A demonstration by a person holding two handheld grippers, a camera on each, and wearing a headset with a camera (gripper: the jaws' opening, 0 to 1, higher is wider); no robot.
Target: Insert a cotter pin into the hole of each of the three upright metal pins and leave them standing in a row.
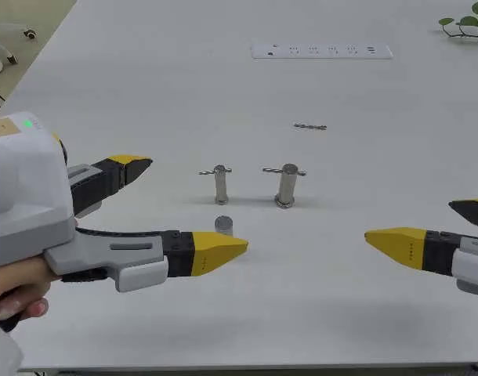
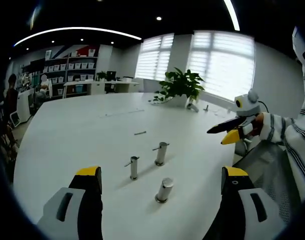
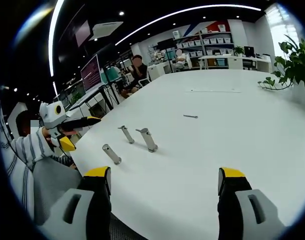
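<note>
My left gripper [image 1: 197, 204] hangs over the near left part of the white counter [image 1: 145, 94], with a hand [image 1: 16, 286] around its grip. Its yellow-tipped fingers [image 1: 215, 252] are spread wide and have nothing between them; the left gripper view [image 2: 161, 172] shows the same broad gap.

Just past those fingers, three short silvery metal pins stand on the counter. The bare pin [image 1: 224, 225] is nearest to me, close beside my lower left fingertip. From above its top reads as a plain grey disc. In the left gripper view [image 2: 164, 190] it is a smooth cylinder standing on a slightly wider foot.

Behind it the left pin [image 1: 221, 186] stands upright with the first cotter pin [image 1: 215, 171] crosswise through its top, a thin wire poking out on both sides. To its right, apart from it, stands the right pin [image 1: 286, 186], which has a flared foot. The second cotter pin [image 1: 284, 171] runs through its head the same way. These two stand side by side, while the bare pin sits in front of their line.

Farther back and to the right, a loose cotter pin [image 1: 310, 126] lies flat on the counter, well apart from the others. Beyond it lies a white power strip [image 1: 322, 52].

My right gripper [image 1: 409, 221] is at the near right, well apart from the pins, its fingers [image 1: 396, 244] wide open and empty.
</note>
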